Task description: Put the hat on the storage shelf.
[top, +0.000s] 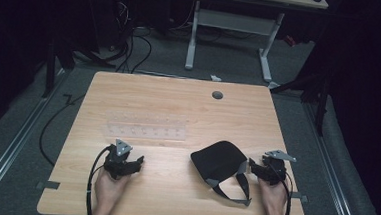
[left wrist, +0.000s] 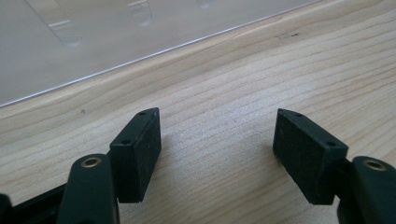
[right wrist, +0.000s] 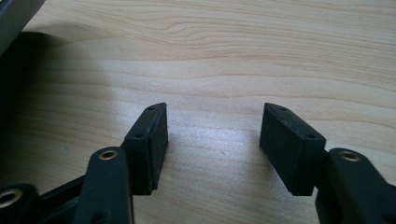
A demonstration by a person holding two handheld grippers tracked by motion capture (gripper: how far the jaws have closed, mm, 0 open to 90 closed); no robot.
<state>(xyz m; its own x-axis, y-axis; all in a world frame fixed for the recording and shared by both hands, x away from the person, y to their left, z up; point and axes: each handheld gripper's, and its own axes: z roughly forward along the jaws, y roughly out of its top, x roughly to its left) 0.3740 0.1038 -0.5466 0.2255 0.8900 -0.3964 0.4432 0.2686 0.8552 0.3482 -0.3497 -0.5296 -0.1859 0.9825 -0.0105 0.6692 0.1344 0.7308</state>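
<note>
Left gripper (top: 136,163) sits around 7 o'clock on the wooden table (top: 178,104), jaws spread wide with nothing between them, just bare wood. A clear plastic rack (top: 146,126) lies just past it toward 11. A black cap (top: 218,162) rests near 5 o'clock, and the right gripper (top: 253,166) sits beside it, also wide open and empty.

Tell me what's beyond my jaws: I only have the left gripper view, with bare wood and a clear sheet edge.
Observer: That sheet is a clear plastic rack, lying flat just ahead of your left gripper.
Operator: Anything else on the table?
Observer: A black pouch with grey-trimmed straps lies to your right.
Operator: Where's my right gripper?
Observer: The right gripper sits at the pouch's right edge, jaws open and empty.
</note>
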